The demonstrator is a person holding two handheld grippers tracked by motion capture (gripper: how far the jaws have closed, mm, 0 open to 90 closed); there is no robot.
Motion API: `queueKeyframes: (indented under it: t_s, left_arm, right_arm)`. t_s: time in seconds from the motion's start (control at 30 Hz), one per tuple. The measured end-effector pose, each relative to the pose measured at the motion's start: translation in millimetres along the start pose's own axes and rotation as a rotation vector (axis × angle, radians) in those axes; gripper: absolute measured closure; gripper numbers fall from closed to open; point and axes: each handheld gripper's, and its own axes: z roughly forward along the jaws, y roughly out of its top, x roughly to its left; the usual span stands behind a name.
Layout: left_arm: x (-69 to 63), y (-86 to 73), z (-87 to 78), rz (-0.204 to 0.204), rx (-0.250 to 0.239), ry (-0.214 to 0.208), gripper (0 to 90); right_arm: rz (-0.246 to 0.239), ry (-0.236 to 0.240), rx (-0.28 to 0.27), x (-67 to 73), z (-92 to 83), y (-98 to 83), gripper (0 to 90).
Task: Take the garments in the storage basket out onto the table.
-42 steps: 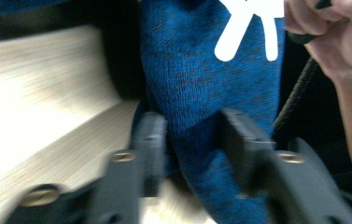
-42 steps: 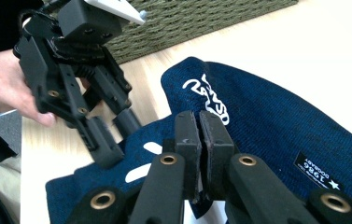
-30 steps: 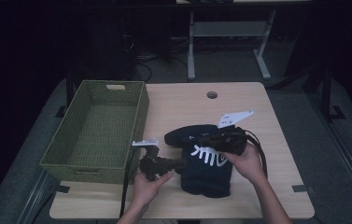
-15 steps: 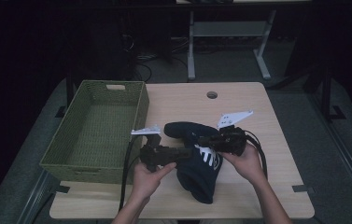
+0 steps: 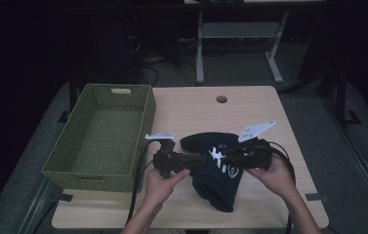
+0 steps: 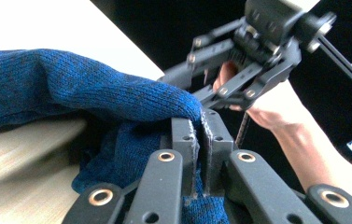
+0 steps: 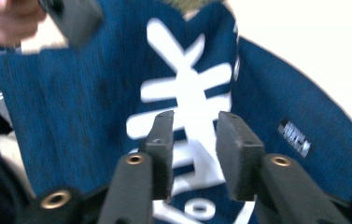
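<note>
Dark blue knitted garment with large white printed characters (image 5: 218, 175) lies on the light wooden table (image 5: 250, 112), right of the green woven rectangular basket (image 5: 98, 131), partly lifted between the two tools. High view: its upper lobe rests on the tabletop, the lower part hangs toward the table's near edge.

Left gripper (image 6: 200, 128): jaws pressed together on a fold of the knit; in the left gripper view the fabric edge sits pinched between the two pads, and the cloth bunches up over the left pad. The person's left hand (image 5: 164, 180) holds this tool just beside the basket's near right corner.

Right gripper (image 7: 193, 126): jaws have just been opening; they stand apart with a clear gap. In the right gripper view the white print shows through the gap, behind the pads; the pads do not press on the cloth. The right hand (image 5: 274, 173) holds this tool at the garment's right side.

The two grippers point toward each other across the garment, near but not touching. A small label (image 7: 295, 135) shows on the knit right of the print.
</note>
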Motion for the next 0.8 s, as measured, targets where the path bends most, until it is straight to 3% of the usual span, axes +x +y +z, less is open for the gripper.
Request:
queueKeyframes:
  t_s: [0.1,0.23,0.4,0.53,0.67,0.8]
  left_arm:
    - [1.0,2.9,-3.2,-0.004,-0.017,0.003,86.3]
    - [-0.1,13.0,-8.1,0.0,-0.035,0.009,86.4]
    - [-12.3,34.3,-14.5,0.047,-0.046,0.036,86.3]
    - [-21.2,46.2,-6.4,0.081,-0.007,0.04,86.3]
    - [-20.0,40.9,22.8,0.088,0.078,0.018,86.3]
    - [-16.2,28.2,51.9,0.07,0.111,-0.027,86.2]
  right_arm:
    - [0.008,-0.017,0.052,-3.3,8.2,-9.0,72.6]
    - [0.025,0.011,0.08,-1.8,28.1,-14.5,76.6]
    - [0.035,0.091,0.026,4.1,54.2,-5.5,77.6]
    - [0.017,0.144,0.006,11.2,67.7,3.9,77.5]
    - [0.041,0.109,0.007,4.7,55.4,-6.9,77.5]
    - [0.102,0.054,-0.01,-8.4,24.1,-33.4,77.5]
